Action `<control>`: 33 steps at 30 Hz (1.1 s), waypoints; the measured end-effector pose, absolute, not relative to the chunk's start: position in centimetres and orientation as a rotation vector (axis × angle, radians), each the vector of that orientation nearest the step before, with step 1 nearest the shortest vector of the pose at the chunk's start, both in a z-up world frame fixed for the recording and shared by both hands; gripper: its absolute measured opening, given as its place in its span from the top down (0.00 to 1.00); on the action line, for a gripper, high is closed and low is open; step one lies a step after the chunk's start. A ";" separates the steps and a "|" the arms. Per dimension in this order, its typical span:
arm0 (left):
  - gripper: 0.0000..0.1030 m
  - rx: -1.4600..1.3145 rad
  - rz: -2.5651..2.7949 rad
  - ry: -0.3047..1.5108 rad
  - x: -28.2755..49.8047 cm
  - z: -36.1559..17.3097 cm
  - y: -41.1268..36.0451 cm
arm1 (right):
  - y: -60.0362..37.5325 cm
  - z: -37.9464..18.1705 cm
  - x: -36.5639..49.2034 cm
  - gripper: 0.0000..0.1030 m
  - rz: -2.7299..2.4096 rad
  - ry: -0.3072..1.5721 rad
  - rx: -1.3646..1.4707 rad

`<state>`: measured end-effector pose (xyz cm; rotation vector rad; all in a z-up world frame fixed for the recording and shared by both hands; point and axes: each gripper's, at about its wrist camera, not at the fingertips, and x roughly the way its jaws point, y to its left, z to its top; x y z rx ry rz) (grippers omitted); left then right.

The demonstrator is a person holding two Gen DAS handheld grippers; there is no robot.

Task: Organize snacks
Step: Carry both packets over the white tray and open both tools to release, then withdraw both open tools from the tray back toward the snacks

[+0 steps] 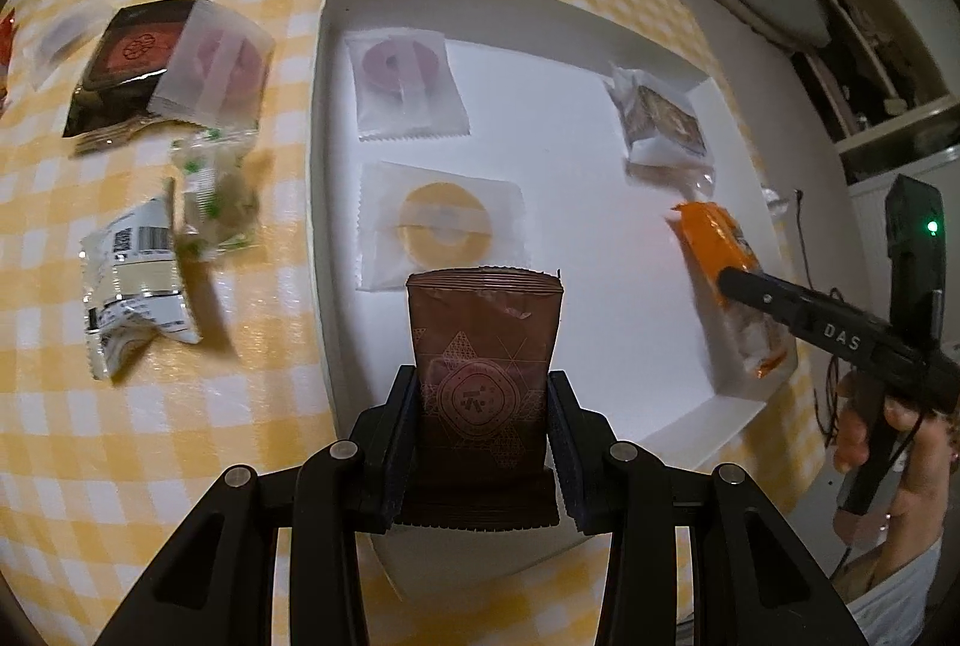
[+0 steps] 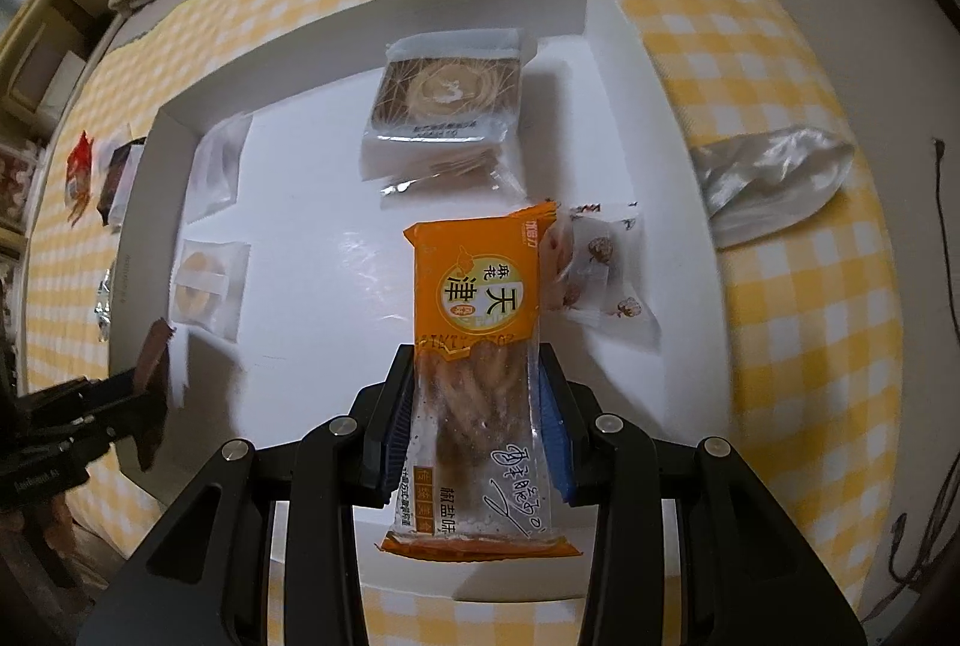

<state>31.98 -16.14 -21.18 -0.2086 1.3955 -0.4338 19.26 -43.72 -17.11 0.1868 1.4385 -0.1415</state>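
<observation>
While the left gripper (image 1: 483, 394) clamps a brown packet (image 1: 485, 346), the right gripper (image 2: 477, 376) grips an orange, seemingly twisted-pastry packet (image 2: 477, 298).

Glossy plastic wrapper (image 2: 474, 346) — matt tray (image 2: 312, 250)

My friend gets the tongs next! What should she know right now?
Left tongs: shut on a brown packet, above the white tray's near edge.
Right tongs: shut on an orange twist-snack pack, over the tray.
Done: purple ring, yellow ring and brown cake packet lie in the tray.
Left: set both down, then fetch the snacks on the checked cloth.
</observation>
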 end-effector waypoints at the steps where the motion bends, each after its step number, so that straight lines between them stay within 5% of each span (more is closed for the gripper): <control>1: 0.61 -0.212 -0.433 1.397 31.9 -21.0 -16.1 | -43.7 -17.1 19.2 0.63 -0.139 1.437 0.186; 7: 0.61 -0.189 -0.435 1.390 31.7 -20.8 -17.4 | -43.9 -16.6 18.9 0.58 -0.132 1.415 0.183; 14: 0.44 -0.154 -0.450 1.339 30.8 -19.3 -17.8 | -44.0 -15.5 18.0 0.56 -0.155 1.399 0.190; 22: 0.43 -0.108 -0.467 1.298 29.0 -17.4 -17.7 | -42.8 -13.6 16.8 0.56 -0.137 1.363 0.164; 33: 0.30 -0.087 -0.489 1.233 26.0 -13.4 -16.7 | -40.7 -10.6 13.7 0.27 -0.139 1.276 0.132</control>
